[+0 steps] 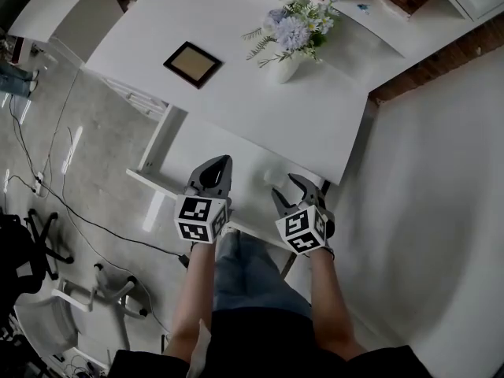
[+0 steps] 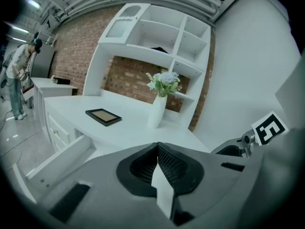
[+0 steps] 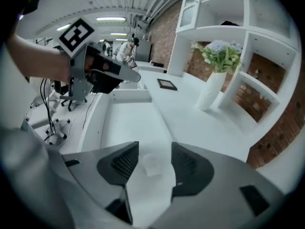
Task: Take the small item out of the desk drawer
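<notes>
Right gripper view: right gripper has its jaws wide apart, nothing clamped. The item lies on the floor of the open drawer, framed in the gap between the jaws. No contact that I can make out.

Left gripper view: left gripper has its jaw tips pressed together and holds nothing. It points out over the counter toward the vase and the frame.

Head view: both grippers hang over the drawer, which is pulled out from under the counter edge, left one beside the right.

Item notes (judgement):
- Small, pale, slightly translucent lump; exact shape and material not clear.
- Probably very light, so no load concern.
- Looks stiff and smooth, so it is likely to slip or skate on the drawer floor if only one jaw touches first.
- White on white, so easy to misjudge its edges.

Hold: take it across its two opposite sides, low and near the middle, with both pads closing together. Use gentle pressure in case it is brittle.
</notes>
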Motion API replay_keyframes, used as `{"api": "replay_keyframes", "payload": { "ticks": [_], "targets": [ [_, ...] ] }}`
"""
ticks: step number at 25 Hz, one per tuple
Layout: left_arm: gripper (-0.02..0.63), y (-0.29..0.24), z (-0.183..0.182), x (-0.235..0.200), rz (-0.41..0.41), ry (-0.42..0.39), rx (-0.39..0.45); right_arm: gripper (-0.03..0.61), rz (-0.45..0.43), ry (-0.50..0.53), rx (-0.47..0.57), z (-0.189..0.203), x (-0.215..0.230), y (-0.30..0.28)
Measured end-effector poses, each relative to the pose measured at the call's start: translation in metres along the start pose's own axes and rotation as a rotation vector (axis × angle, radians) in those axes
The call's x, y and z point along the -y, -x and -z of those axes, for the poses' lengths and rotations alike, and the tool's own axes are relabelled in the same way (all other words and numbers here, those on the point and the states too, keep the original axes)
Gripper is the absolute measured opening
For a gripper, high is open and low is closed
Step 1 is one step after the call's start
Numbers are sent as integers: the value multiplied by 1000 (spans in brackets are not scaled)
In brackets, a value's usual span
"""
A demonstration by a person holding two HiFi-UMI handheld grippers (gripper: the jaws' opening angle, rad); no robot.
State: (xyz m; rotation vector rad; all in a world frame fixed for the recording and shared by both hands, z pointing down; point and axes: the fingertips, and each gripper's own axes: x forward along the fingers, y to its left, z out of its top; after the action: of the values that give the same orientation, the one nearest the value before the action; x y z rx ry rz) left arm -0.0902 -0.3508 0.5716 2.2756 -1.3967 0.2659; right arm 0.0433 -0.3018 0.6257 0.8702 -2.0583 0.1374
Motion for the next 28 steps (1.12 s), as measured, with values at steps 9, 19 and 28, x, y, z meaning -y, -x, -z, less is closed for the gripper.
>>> {"api": "replay_keyframes", "payload": {
  "ticks": [9,19,28],
  "targets": [
    [9,-5,26,-12,-13,41,-46,204,-22,202,-255,53,-32,-62],
    [9,-13,34,-23,-29,66,-69,204,-18,278,-424,95,-31,-107],
    [9,-20,38,-31,-43,80,-83,204,-52,337,-525,109,-23,-128]
  ]
}}
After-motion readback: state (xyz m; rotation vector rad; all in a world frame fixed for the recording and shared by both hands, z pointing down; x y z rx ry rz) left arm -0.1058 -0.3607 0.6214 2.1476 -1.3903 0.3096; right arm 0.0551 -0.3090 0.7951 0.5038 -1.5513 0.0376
